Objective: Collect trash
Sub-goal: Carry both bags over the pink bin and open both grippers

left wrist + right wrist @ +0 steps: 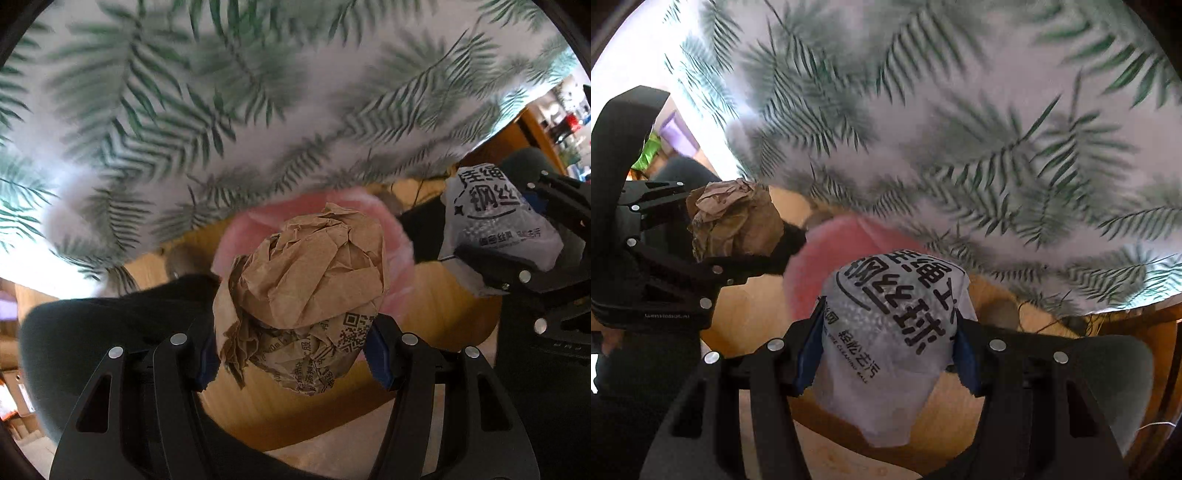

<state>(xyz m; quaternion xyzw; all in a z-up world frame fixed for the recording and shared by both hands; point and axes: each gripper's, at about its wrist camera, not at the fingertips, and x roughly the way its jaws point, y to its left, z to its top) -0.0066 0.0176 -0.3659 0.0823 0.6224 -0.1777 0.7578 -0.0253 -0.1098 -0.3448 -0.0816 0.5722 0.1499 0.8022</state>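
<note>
Two light pieces: my left gripper (pixel 295 354) pinches the crumpled brown paper ball (pixel 306 280), my right gripper (pixel 886 354) the printed plastic wrapper (pixel 890 332), above the pink bin (pixel 827 266). Both crush easily; mid-body holds suit.

Motion blur softens the fern-print tablecloth (pixel 258 110). A crumpled brown paper ball (pixel 306 280) and a printed white wrapper (pixel 894 332) hide most of the pink bin (pixel 827 258); its contents cannot be seen.
</note>
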